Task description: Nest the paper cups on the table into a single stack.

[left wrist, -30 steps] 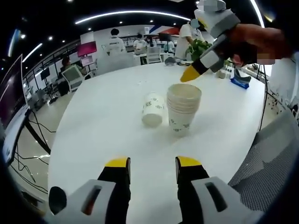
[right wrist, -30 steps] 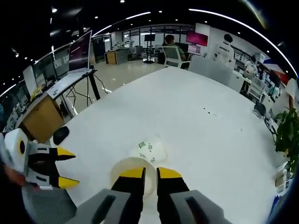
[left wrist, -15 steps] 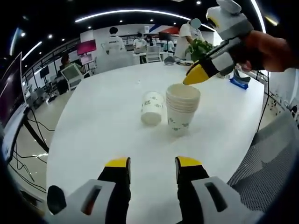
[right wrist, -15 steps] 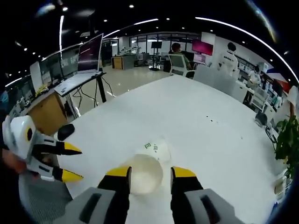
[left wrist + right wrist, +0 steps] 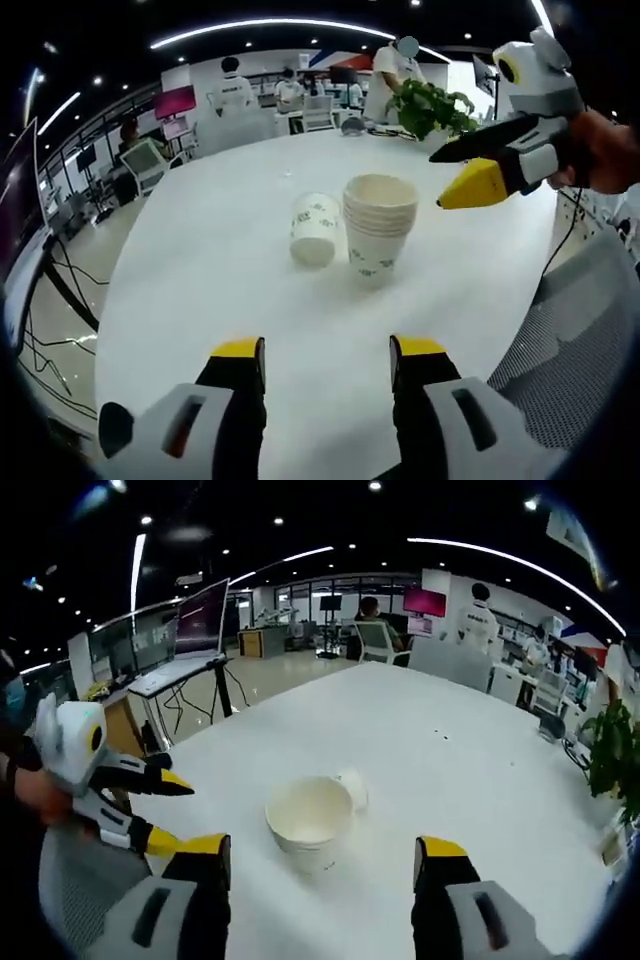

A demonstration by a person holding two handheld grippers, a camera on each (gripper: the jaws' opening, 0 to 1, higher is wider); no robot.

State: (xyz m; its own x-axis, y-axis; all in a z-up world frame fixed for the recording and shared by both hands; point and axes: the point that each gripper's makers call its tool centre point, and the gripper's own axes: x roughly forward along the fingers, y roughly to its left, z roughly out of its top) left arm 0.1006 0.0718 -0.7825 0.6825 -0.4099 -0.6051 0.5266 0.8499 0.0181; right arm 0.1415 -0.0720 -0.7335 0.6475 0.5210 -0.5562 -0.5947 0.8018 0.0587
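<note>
A stack of paper cups [image 5: 379,228] stands upright near the middle of the white counter [image 5: 200,290], its open mouth up and several rims showing one over another. Just beside the stack, on its far side from the right gripper, a single paper cup [image 5: 314,229] stands upside down, its green print facing the left gripper view; the two are very close, though I cannot tell whether they touch. In the right gripper view the stack [image 5: 309,820] shows its empty pale inside, and the single cup [image 5: 352,787] peeks out from behind its rim.

The left gripper [image 5: 327,362] hovers low over the counter on the near side of the stack, well apart from it, with its yellow-tipped fingers [image 5: 238,352] spread wide and nothing between them. The right gripper [image 5: 325,860] is also above the counter short of the stack, its fingers [image 5: 437,852] set wide apart and empty. From the left gripper view the right gripper [image 5: 478,176] hangs in the air beside the stack, held by a hand [image 5: 607,150], its fingers parted. From the right gripper view the left gripper [image 5: 158,810] sits off to the side of the stack, fingers parted too.

Beyond the stack, a green plant [image 5: 430,104] stands at the far edge of the counter, and a grey mesh chair [image 5: 575,330] is drawn up at its side.
</note>
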